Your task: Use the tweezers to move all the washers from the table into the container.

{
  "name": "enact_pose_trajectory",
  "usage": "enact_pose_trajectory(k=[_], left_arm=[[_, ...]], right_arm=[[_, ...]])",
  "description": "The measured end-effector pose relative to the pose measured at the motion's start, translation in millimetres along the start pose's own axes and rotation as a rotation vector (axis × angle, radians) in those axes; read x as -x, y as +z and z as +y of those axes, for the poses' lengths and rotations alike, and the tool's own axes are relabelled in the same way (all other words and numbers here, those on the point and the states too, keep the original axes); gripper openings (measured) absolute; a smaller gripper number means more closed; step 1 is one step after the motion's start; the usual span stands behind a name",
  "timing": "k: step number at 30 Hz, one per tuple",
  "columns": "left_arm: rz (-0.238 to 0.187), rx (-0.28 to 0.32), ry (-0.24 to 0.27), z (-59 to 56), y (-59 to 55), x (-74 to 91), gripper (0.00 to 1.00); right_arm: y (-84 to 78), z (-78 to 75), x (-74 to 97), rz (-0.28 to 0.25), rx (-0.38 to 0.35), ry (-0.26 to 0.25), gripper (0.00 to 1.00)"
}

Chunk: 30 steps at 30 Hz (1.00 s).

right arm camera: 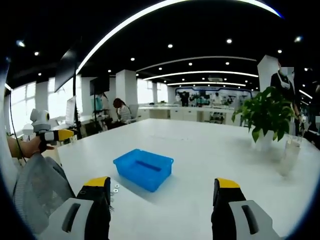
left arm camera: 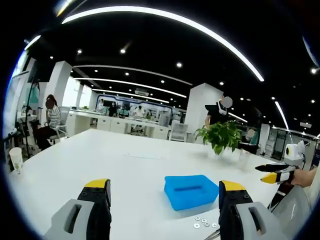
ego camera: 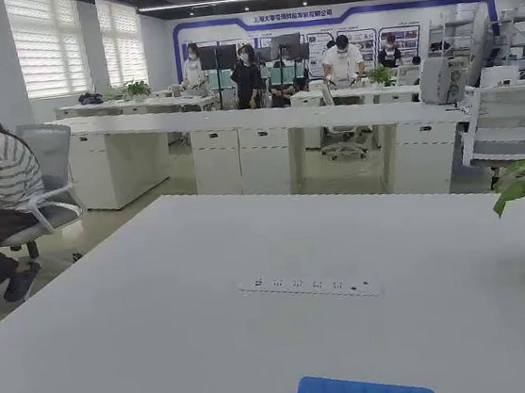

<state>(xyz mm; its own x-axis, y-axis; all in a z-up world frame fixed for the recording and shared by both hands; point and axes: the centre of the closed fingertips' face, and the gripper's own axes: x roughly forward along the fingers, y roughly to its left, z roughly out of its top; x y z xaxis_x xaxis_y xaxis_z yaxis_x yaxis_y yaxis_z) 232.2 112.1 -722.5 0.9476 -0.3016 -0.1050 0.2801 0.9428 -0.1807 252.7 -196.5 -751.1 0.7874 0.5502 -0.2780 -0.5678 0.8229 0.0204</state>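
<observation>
left gripper (left arm camera: 165, 186) — we've got its jaws wide apart, nothing in them | right gripper (right arm camera: 162, 183) — same deal, wide and empty | we see the blue container (left arm camera: 191, 191) sitting on the white table (left arm camera: 125, 170) | washers (left arm camera: 202, 221) lie loose on the table just beside its near corner | potted plant (left arm camera: 220, 136) behind

My left gripper (left arm camera: 165, 186) hung over the white table (left arm camera: 100, 160), jaws wide apart. Between them I saw the blue container (left arm camera: 191, 191), with small washers (left arm camera: 202, 221) just beside its near edge.
</observation>
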Motion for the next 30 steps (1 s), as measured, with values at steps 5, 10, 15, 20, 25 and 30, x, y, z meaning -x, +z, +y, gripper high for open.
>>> enact_pose_trajectory(k=[5, 10, 15, 20, 25, 30], left_arm=[[-0.003, 0.000, -0.005, -0.5, 0.5, -0.2, 0.92], [0.003, -0.003, 0.000, -0.1, -0.5, 0.0, 0.91], [0.004, -0.004, 0.001, -0.4, -0.6, 0.3, 0.91], [0.006, -0.003, 0.003, -0.2, -0.9, 0.7, 0.91], [0.006, -0.003, 0.001, -1.0, -0.5, 1.1, 0.91], [0.007, -0.004, 0.003, -0.9, -0.4, 1.5, 0.91]], right_arm=[[0.8, -0.2, -0.2, -0.005, -0.003, -0.001, 0.82], [3.1, 2.0, -0.1, -0.008, -0.003, -0.001, 0.82], [3.2, 3.0, 0.2, -0.004, -0.002, -0.002, 0.82], [3.0, 3.3, 0.3, -0.003, -0.001, -0.003, 0.82], [3.3, 3.9, 1.6, 0.000, 0.001, -0.006, 0.82], [3.5, 1.6, 3.1, 0.001, -0.004, -0.018, 0.81]])
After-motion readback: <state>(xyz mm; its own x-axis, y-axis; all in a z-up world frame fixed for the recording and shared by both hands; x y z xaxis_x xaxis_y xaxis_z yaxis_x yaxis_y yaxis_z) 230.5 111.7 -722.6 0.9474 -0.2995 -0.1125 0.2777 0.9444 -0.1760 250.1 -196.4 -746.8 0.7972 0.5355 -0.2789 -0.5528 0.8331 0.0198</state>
